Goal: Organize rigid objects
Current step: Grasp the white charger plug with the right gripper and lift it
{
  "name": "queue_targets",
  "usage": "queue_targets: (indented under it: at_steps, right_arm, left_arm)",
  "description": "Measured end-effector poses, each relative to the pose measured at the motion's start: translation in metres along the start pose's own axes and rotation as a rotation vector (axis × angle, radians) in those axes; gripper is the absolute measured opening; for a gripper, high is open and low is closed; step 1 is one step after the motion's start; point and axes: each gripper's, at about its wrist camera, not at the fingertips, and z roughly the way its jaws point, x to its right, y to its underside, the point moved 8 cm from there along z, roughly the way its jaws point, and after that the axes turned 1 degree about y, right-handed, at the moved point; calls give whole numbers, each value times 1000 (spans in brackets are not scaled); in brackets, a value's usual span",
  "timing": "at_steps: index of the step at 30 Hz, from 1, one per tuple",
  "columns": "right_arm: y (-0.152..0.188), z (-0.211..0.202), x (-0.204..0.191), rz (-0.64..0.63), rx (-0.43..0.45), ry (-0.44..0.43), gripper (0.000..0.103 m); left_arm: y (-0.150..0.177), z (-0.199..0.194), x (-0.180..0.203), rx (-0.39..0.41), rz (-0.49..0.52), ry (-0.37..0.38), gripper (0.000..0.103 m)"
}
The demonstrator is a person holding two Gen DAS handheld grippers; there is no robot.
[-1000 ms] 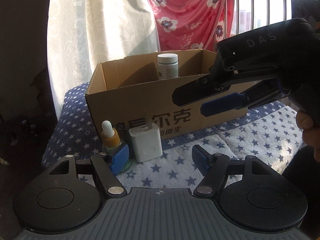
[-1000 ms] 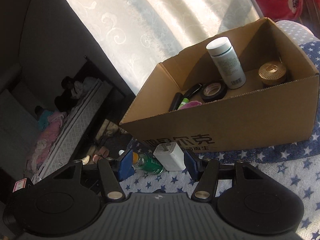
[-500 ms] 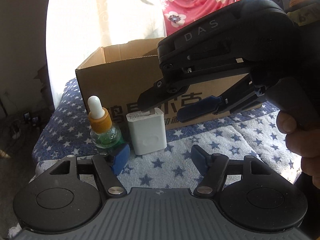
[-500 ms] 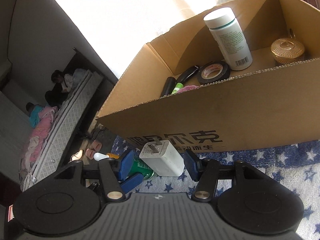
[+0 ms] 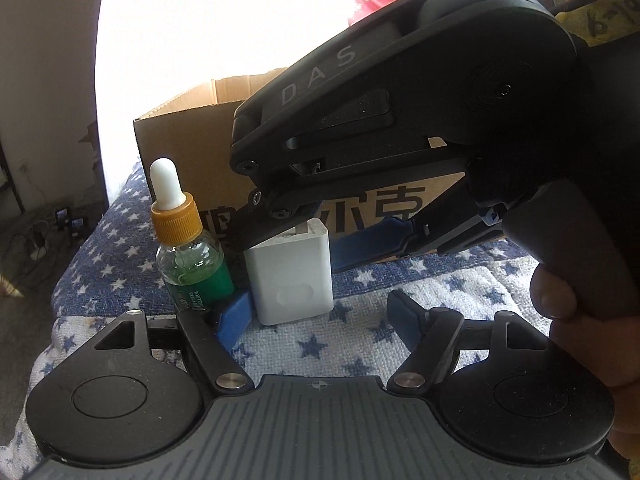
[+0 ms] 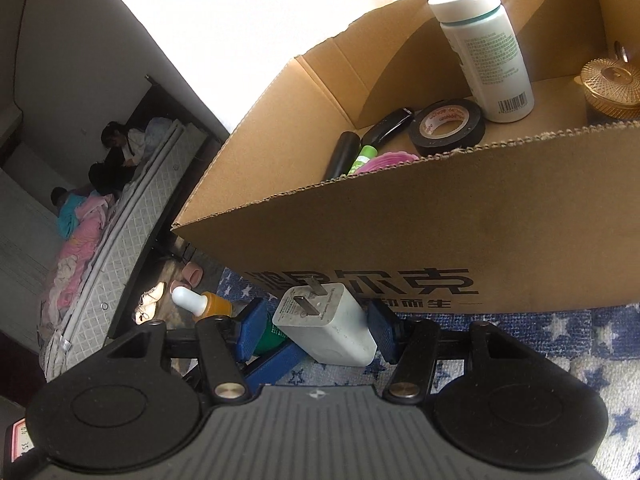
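Both wrist views sit close, perhaps converging, sharing charger [image 5: 290, 276] and box [image 6: 400, 236].

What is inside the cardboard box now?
Inside the cardboard box: a white bottle standing upright, a black tape roll, a gold ribbed lid, dark tubes, something pink. The near wall covers the floor at the front.

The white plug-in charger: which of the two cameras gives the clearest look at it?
The right wrist view: the white charger sits between the right gripper's open blue pads, its top and two metal prongs plain. In the left wrist view the charger shows its front face, but the right gripper's black finger hides most of its top.
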Motion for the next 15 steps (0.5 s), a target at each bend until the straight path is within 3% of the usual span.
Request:
queue_targets:
  at_steps: [4,9,15]
  right_arm:
    - [0,-3,4,37,-6,-13,52]
    - [4,-13,9,46,-7,-3,50]
    - [10,-26,12,69,4,14,50]
  left_arm:
    - [0,-2,-2,7,-6,-1,69]
    - [0,-9,-5,9,-12,7,56]
    - [0,-18,0,3,-16,45,53]
